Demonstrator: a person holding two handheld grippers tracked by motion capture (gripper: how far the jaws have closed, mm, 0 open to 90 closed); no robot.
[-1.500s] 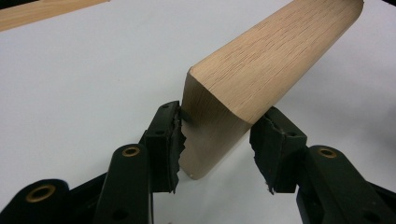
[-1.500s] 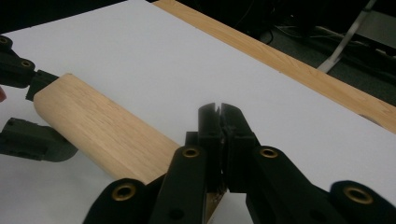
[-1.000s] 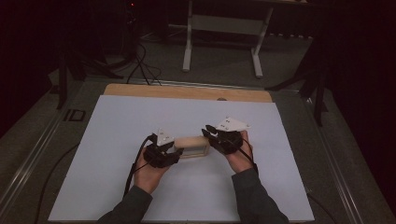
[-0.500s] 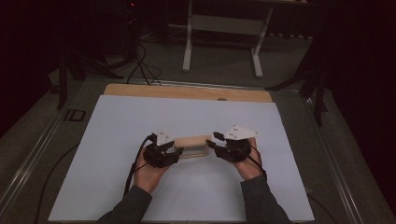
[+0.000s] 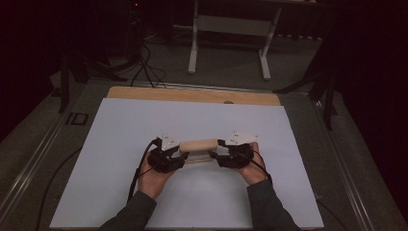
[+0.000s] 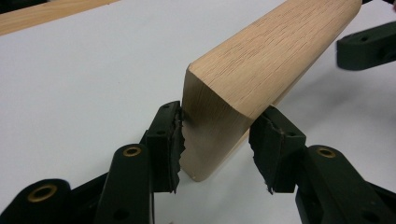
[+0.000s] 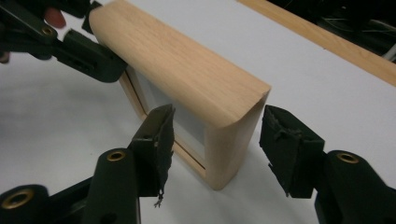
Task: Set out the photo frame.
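A light wooden frame (image 5: 198,145) with rounded edges stands on its long edge on the white table sheet (image 5: 144,120). My left gripper (image 5: 182,155) is shut on its left end; in the left gripper view the pads (image 6: 170,140) press the end of the frame (image 6: 261,56) from both sides. My right gripper (image 5: 215,155) straddles the right end. Its jaws have just been opening, and in the right gripper view both pads (image 7: 161,140) stand off the frame (image 7: 187,70), with gaps on either side. The left gripper's jaw (image 7: 88,53) shows at the far end.
A wooden strip (image 5: 192,95) runs along the far edge of the white sheet. Beyond the table stand a white metal stand (image 5: 231,29) and cables on the dark floor. Bare sheet lies all around the frame.
The right gripper has sunk a little toward the table and its jaws have spread off the frame's right end. The left gripper and the frame have stayed put.
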